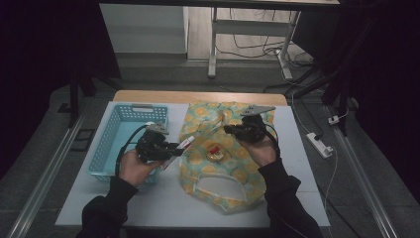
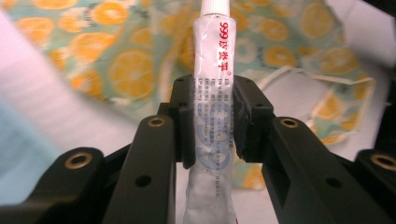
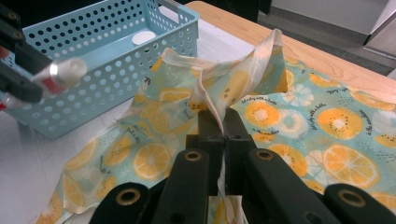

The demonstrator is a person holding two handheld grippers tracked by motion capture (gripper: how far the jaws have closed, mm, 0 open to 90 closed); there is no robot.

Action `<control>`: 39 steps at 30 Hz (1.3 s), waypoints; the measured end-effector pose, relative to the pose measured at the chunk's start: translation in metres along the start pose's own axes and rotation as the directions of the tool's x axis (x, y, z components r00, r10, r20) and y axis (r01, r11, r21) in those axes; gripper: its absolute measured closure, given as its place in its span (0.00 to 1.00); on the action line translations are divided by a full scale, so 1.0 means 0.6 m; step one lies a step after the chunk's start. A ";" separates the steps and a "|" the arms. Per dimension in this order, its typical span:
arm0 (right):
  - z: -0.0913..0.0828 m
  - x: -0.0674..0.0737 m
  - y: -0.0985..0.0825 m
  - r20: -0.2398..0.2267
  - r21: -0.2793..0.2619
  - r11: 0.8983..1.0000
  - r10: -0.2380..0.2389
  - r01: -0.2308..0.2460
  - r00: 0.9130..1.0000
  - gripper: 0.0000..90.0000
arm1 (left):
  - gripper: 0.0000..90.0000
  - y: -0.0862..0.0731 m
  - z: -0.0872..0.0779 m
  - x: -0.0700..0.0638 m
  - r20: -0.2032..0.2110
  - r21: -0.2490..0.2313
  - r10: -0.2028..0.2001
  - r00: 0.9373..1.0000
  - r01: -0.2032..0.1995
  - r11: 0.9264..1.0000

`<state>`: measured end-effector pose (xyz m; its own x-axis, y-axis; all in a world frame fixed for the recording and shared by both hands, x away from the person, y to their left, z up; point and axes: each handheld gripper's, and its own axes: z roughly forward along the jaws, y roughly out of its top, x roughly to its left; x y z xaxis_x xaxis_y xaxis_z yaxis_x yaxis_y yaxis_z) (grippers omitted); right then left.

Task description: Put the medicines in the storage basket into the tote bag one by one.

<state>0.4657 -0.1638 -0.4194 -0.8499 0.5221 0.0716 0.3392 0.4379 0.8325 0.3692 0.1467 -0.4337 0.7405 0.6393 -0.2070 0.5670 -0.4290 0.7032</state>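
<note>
My left gripper [image 1: 172, 148] is shut on a white ointment tube with red print [image 1: 183, 144], held between the blue basket [image 1: 110, 148] and the orange-slice print cloth bag [image 1: 237, 171]. In the left gripper view the tube [image 2: 212, 116] stands upright between the pads, cap end pointing away over the bag [image 2: 126, 70]. My right gripper [image 1: 231, 130] is shut on a cream-edged fold of the bag [image 3: 219, 100] and lifts it off the table. A small round tin with a red label [image 1: 216, 151] lies in the bag's opening.
The basket [image 3: 107, 60] holds a white disc [image 3: 144, 37] at its far end. The white tabletop [image 1: 163, 198] has a wooden strip [image 1: 198, 96] along its far edge. A white power strip [image 1: 319, 145] lies on the floor to the right.
</note>
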 end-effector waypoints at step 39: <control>0.007 0.000 -0.001 -0.008 -0.001 1.000 0.008 -0.008 1.000 1.00 | 0.79 0.086 0.186 -0.009 0.002 0.047 0.032 0.999 -0.032 0.998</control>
<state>0.4672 -0.1612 -0.4223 -0.8504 0.5196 0.0824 0.3452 0.4329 0.8327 0.4347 0.0499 -0.4722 0.7591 0.6240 -0.1855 0.5591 -0.4788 0.6769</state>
